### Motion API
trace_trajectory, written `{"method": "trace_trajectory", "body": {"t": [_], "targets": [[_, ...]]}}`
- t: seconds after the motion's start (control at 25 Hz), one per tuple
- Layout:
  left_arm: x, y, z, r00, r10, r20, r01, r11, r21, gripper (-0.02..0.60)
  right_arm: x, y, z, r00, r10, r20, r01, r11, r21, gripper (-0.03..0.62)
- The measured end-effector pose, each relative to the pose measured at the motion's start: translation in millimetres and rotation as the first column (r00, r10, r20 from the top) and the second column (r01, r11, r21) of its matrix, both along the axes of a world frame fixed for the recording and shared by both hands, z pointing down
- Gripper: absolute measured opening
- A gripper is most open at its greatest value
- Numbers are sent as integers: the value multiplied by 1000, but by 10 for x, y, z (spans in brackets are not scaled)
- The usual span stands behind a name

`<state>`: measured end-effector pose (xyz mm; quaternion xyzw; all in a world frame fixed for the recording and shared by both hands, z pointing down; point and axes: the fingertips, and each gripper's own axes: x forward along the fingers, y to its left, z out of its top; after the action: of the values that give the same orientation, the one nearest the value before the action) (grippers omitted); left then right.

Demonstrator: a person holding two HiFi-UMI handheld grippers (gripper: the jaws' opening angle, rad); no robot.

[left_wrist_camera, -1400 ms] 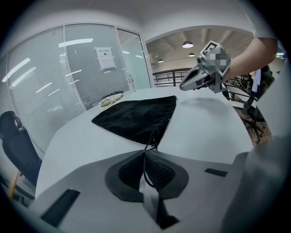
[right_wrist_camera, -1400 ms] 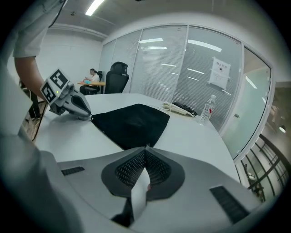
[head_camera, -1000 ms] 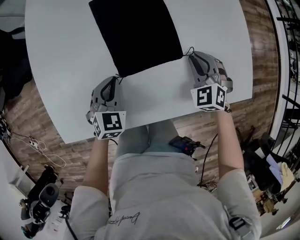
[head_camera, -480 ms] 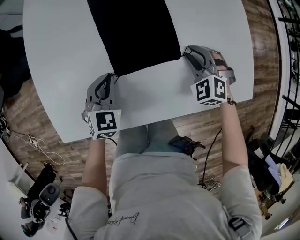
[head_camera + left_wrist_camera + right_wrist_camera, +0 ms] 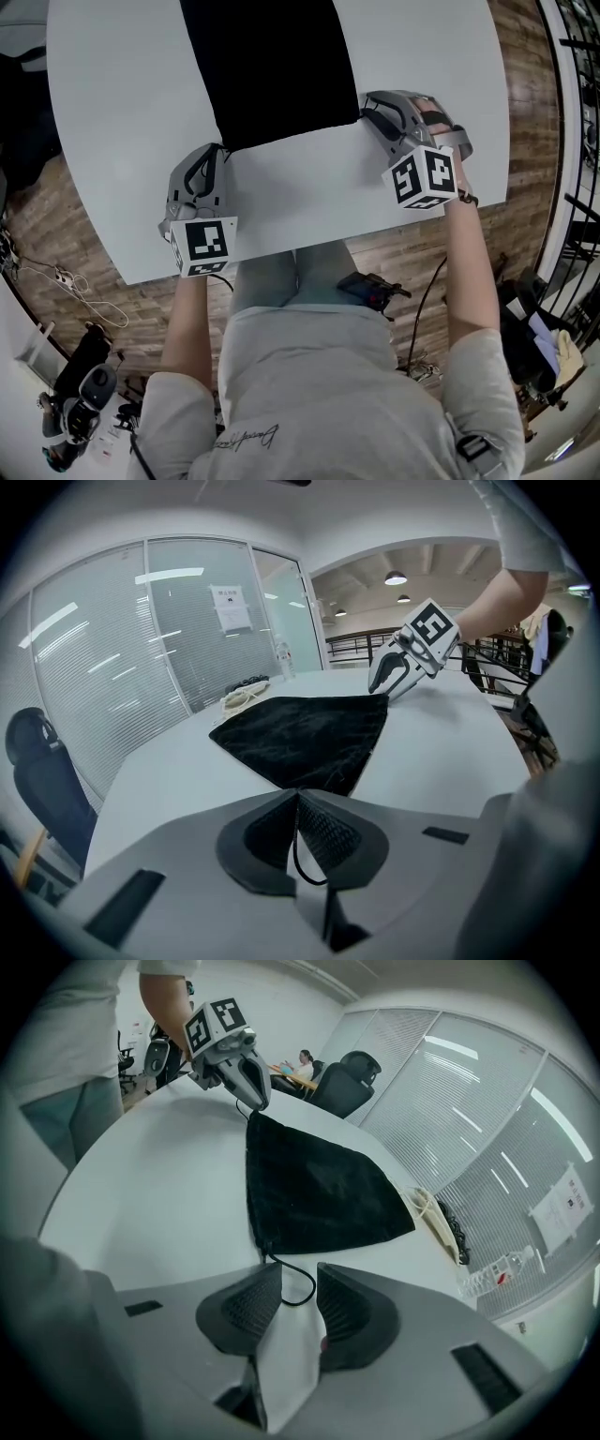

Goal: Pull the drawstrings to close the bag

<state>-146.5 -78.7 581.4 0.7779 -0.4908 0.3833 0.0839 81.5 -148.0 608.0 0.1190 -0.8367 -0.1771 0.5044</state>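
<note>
Bag (image 5: 272, 66) lies lengthwise away from the person (image 5: 319, 394), mouth (image 5: 292, 129) nearest.

Bag (image 5: 272, 66): its far end is cut off by the top edge of the head view.
Desk (image 5: 122, 141): its far edge also lies outside that picture.
Left cord (image 5: 293, 850): the upper part disappears between the pressed-together pads of the left claw (image 5: 298, 799).
Paper on the glass wall (image 5: 230, 608): the print is too small to read.
Pale heap (image 5: 246, 695) near the desk's far edge: too small to tell what it is.
Bottle (image 5: 497, 1274) by the far edge: the label is unreadable.
Seated person (image 5: 305, 1060): tiny, no detail.
</note>
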Motion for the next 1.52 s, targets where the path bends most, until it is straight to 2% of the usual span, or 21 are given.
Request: {"method": "trace_trajectory", "body": {"t": [0.24,0.44,0.6,0.64,0.72,0.88,1.0,1.08,1.2,1.32,1.4,1.52], "targets": [[-13,-8,21,1000,-10,-2,10,1000,-9,12,-26,37,28,997,-81,4,80,984,-157,147],[-39,15,1,1000,-11,-8,11,1000,-5,12,-65,110,41,990,-139,-12,130,951,-280,146],[-31,-9,-6,1000,-7,-20,7,1000,1,12,-84,115,55,987,-157,-16,141,922,-360,101],[-29,-8,-4,1000,-7,-21,8,1000,1,12,-90,110,56,988,-155,-16,139,923,-358,58],[-36,13,11,1000,-15,-16,15,1000,-9,12,-94,117,63,991,-135,-10,123,930,-346,29],[-9,12,10,1000,-22,-14,22,1000,-5,12,-73,159,68,999,-35,39,45,956,-288,23],[12,-15,-12,999,-26,-36,26,1000,12,12,-18,131,68,993,85,75,-68,976,-204,23],[8,-12,-25,998,-33,-49,34,999,17,12,19,107,51,979,175,102,-159,976,-149,23],[6,-4,-47,997,-46,-58,47,999,19,12,52,87,-18,938,307,160,-293,950,-107,23],[22,-8,-62,996,-59,-68,61,998,16,12,78,64,-91,882,421,213,-409,907,-98,21],[38,-2,-83,995,-67,-76,69,998,15,12,104,61,-140,849,472,239,-462,881,-100,23],[37,1,-139,993,-75,-93,77,997,19,12,131,68,-217,818,512,263,-503,858,-106,23]]}}
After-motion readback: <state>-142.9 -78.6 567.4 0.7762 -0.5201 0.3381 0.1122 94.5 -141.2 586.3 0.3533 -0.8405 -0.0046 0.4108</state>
